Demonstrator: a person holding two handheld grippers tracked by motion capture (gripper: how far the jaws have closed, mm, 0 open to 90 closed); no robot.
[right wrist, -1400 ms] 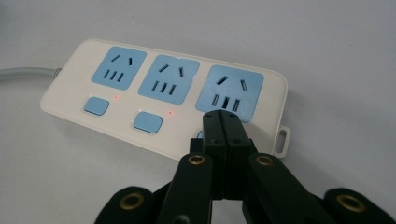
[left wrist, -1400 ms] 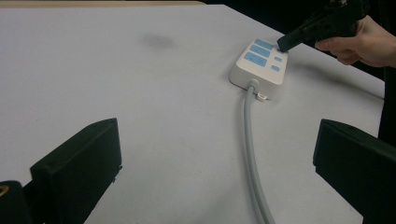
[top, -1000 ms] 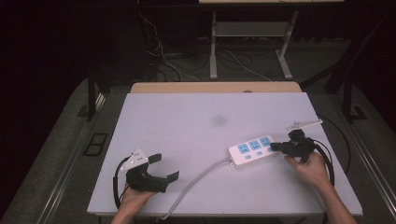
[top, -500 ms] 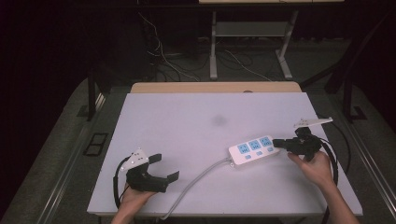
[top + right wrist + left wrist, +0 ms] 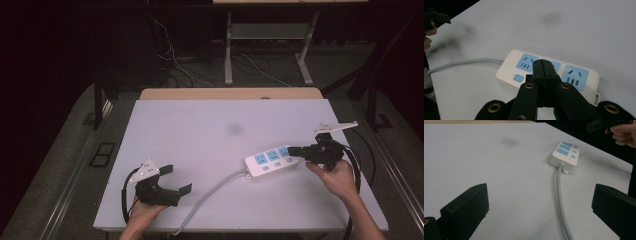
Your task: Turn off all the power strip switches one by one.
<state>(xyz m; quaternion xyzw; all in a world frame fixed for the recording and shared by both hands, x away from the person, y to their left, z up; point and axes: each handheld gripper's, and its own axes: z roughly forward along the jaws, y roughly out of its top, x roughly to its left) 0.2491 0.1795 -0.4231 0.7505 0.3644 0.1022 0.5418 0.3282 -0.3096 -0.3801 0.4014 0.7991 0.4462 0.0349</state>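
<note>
Clenched right tongs lift off the power strip.
The strip lies near the counter's right edge; left tongs rest released at the near-left corner, so a switch press looks finished.

High view: above near edge, facing forward and down, far, whole white table.
Left gripper view: low, near tabletop, facing power strip.
Right gripper view: close above power strip.
Shared: power strip, grey cable.
</note>
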